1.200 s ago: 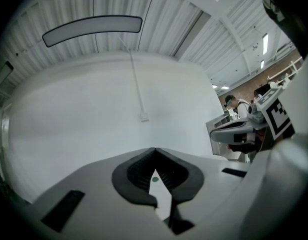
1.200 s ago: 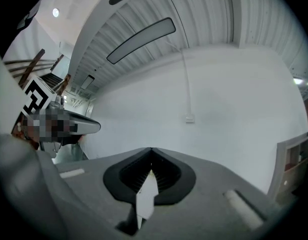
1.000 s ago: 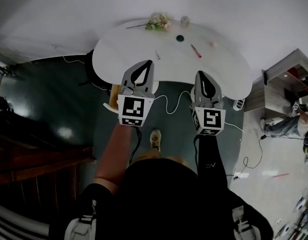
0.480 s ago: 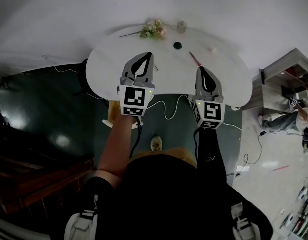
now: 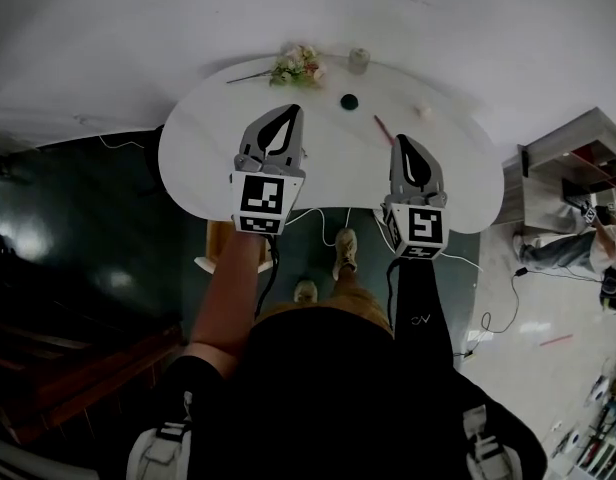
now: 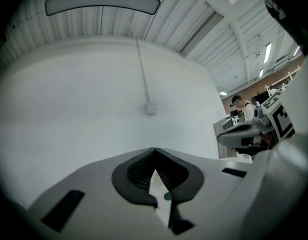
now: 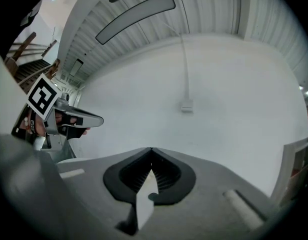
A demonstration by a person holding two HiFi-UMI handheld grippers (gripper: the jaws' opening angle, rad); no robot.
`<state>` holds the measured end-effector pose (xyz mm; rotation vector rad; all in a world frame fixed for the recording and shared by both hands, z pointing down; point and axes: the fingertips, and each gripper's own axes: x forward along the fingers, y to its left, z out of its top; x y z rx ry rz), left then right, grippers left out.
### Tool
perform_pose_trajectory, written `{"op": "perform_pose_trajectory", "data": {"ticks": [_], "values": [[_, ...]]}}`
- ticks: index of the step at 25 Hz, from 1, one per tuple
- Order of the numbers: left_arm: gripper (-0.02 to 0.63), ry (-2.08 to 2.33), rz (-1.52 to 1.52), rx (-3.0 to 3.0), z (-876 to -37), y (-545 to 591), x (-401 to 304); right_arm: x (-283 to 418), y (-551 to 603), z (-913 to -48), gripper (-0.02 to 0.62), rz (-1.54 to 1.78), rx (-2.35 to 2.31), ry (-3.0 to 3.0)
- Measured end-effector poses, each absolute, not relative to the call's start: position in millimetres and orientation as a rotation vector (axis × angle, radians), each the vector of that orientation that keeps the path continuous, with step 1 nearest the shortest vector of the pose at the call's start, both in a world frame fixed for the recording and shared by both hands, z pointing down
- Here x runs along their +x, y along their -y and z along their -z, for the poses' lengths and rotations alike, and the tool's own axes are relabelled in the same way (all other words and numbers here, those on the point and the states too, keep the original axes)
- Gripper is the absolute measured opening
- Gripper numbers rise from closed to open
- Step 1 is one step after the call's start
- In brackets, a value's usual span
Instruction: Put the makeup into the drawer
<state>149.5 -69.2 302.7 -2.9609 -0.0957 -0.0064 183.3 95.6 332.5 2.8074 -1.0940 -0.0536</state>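
Observation:
On the white curved table [image 5: 218, 133] lie a dark round compact [image 5: 349, 100], a red stick [image 5: 384, 129], a small pale piece [image 5: 422, 111] and a small jar [image 5: 359, 60]. My left gripper [image 5: 289, 110] hangs shut and empty above the table's near middle, short of the compact. Its tips meet in the left gripper view [image 6: 154, 150], where the compact [image 6: 167, 197] shows through the gap below them. My right gripper [image 5: 405, 141] is shut and empty too, just right of the red stick; its tips touch [image 7: 151, 150]. No drawer shows in any view.
A bunch of flowers [image 5: 296, 64] lies at the table's far edge against the white wall. A wooden stool [image 5: 220, 244] and white cables [image 5: 323, 220] are on the floor under the near edge. A shelf unit [image 5: 573, 153] stands at the right.
Both grippers have moved forward together from over the floor to above the table. They stayed shut.

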Motion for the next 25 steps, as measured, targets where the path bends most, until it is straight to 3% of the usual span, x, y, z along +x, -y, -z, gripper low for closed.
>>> {"op": "perform_pose_trajectory", "data": {"ticks": [14,25], "values": [[0.008,-0.047,0.004,-2.98,-299.8,79.0,275.5,339.7,-79.7,-336.5,0.002,0.069,2.783,1.259],[0.008,-0.093,-0.002,-2.975,-296.5,81.9,321.1,387.4,-59.4,-334.0,0.002,0.108,2.734,1.387]]}}
